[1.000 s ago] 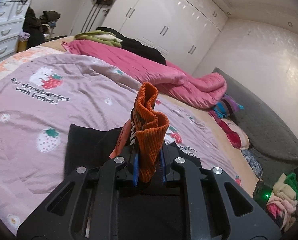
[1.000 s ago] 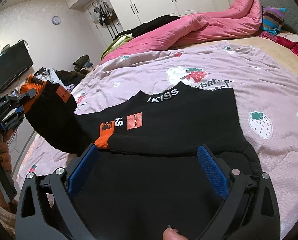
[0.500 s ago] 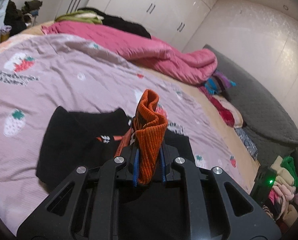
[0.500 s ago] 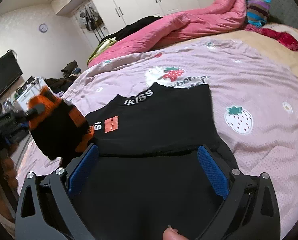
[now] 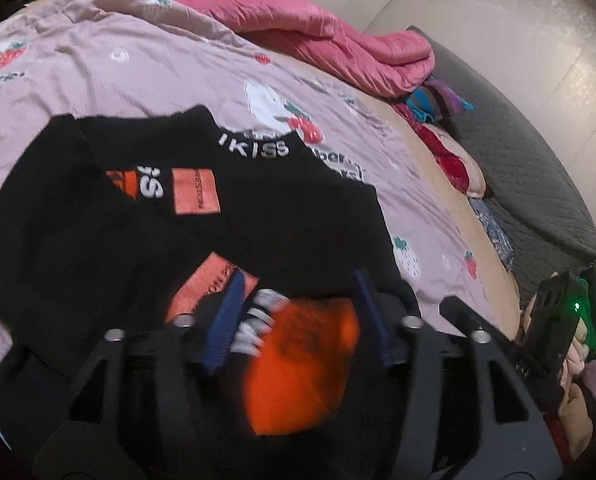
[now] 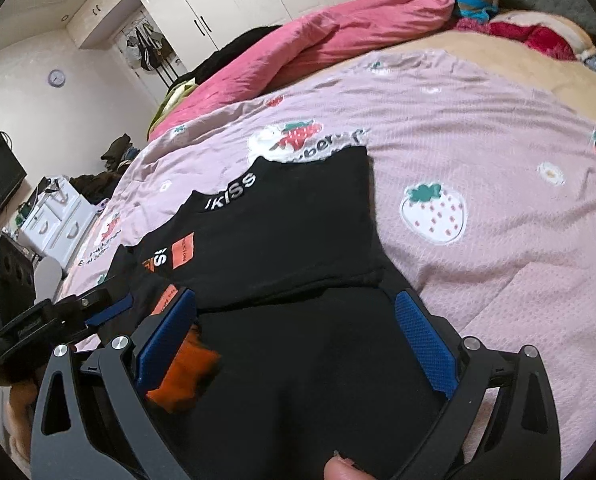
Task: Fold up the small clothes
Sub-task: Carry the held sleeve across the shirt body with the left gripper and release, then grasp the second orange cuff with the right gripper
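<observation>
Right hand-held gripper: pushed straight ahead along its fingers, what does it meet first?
Probably the black top spread on the bed: its folded upper layer lies just ahead of the open right hand-held gripper. Depth is unclear.

Right gripper (image 6: 294, 340) jaws spread over black sweater (image 6: 282, 236); orange cuff (image 6: 184, 372) beside left pad.

black top (image 5: 282, 208) collar: "KISS" | pink bedsheet (image 6: 478, 152): letters partly hidden, unreadable
</observation>
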Tool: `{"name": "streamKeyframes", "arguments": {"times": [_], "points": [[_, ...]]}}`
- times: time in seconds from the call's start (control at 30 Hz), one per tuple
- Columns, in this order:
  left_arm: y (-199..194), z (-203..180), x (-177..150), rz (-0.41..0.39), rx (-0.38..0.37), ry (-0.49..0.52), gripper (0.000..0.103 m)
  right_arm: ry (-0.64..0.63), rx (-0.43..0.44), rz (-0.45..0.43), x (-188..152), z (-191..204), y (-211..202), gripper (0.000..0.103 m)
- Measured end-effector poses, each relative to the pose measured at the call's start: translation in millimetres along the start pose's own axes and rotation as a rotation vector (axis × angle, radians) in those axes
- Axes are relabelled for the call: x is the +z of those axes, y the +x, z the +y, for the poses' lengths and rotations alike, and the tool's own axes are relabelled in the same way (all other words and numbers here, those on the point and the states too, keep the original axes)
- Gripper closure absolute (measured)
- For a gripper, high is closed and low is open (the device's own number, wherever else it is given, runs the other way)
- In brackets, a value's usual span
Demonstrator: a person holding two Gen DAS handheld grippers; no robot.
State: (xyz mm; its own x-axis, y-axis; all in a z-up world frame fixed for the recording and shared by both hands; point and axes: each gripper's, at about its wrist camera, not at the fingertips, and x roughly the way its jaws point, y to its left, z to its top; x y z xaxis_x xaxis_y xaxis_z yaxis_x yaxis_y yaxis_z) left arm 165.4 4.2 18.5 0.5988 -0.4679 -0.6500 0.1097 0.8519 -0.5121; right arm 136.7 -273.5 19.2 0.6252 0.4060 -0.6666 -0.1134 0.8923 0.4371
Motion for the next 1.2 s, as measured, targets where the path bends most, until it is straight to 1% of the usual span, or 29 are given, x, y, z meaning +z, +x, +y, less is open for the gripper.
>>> {"name": "streamKeyframes", "arguments": {"times": [0.07, 0.1, 0.13, 0.2, 0.23, 0.27, 0.3, 0.33, 0.37, 0.4, 0.43, 0.47, 0.5, 0.53, 0.57, 0.6, 0.67, 0.7, 0.77, 0.87, 0.97, 1.03, 1.1, 1.2], "points": [[-4, 2, -1, -0.009, 0.0, -0.003, 0.045, 0.002, 0.034, 0.057, -5, 8, 12, 0.004], [-8, 5, 0, -0.018, 0.01, -0.006, 0.037, -0.004, 0.053, 0.086, -8, 14, 18, 0.004], [-12, 9, 1, -0.025, 0.038, -0.007, 0.028, -0.022, 0.069, 0.125, -14, 23, 27, 0.004], [-19, 17, 3, -0.035, 0.096, -0.007, 0.022, -0.055, 0.1, 0.177, -24, 43, 41, 0.004], [-25, 22, 4, -0.045, 0.127, -0.007, 0.017, -0.067, 0.106, 0.192, -29, 51, 46, 0.004], [-29, 25, 6, -0.054, 0.154, -0.007, 0.013, -0.079, 0.108, 0.202, -34, 59, 51, 0.004], [-36, 31, 6, -0.076, 0.203, -0.006, 0.009, -0.096, 0.105, 0.21, -39, 69, 55, 0.005], [-44, 35, 7, -0.098, 0.245, -0.004, 0.009, -0.108, 0.099, 0.211, -42, 75, 59, 0.009], [-53, 40, 7, -0.123, 0.285, -0.001, 0.009, -0.114, 0.094, 0.214, -44, 79, 63, 0.028], [-60, 45, 9, -0.137, 0.304, -0.001, 0.009, -0.119, 0.09, 0.227, -47, 84, 68, 0.039], [-66, 49, 10, -0.149, 0.321, -0.005, 0.009, -0.124, 0.092, 0.23, -47, 87, 70, 0.04], [-74, 55, 10, -0.162, 0.333, -0.014, 0.009, -0.139, 0.09, 0.227, -47, 91, 72, 0.044], [-79, 58, 11, -0.169, 0.334, -0.02, 0.009, -0.158, 0.09, 0.224, -48, 95, 72, 0.057], [-85, 63, 11, -0.177, 0.337, -0.029, 0.009, -0.174, 0.112, 0.228, -47, 98, 72, 0.065], [-91, 68, 11, -0.186, 0.345, -0.039, 0.009, -0.179, 0.133, 0.232, -46, 101, 71, 0.078], [-95, 71, 11, -0.192, 0.353, -0.042, 0.009, -0.187, 0.141, 0.227, -44, 103, 69, 0.086], [-103, 76, 10, -0.206, 0.373, -0.039, 0.009, -0.223, 0.147, 0.195, -36, 110, 62, 0.09], [-107, 79, 10, -0.214, 0.387, -0.039, 0.009, -0.233, 0.159, 0.186, -31, 112, 59, 0.09], [-113, 85, 9, -0.223, 0.391, -0.054, 0.009, -0.273, 0.176, 0.179, -17, 117, 53, 0.091], [-117, 93, 8, -0.223, 0.376, -0.08, 0.009, -0.36, 0.146, 0.138, 5, 128, 43, 0.095], [-114, 95, 7, -0.216, 0.372, -0.092, 0.009, -0.466, 0.11, 0.063, 33, 141, 33, 0.096], [-110, 95, 7, -0.209, 0.366, -0.096, 0.009, -0.49, 0.084, 0.045, 51, 140, 33, 0.096], [-106, 92, 7, -0.202, 0.361, -0.098, 0.009, -0.484, 0.065, 0.039, 67, 133, 38, 0.096], [-101, 85, 7, -0.203, 0.356, -0.071, 0.009, -0.525, 0.033, 0.001, 78, 125, 44, 0.096]]}}
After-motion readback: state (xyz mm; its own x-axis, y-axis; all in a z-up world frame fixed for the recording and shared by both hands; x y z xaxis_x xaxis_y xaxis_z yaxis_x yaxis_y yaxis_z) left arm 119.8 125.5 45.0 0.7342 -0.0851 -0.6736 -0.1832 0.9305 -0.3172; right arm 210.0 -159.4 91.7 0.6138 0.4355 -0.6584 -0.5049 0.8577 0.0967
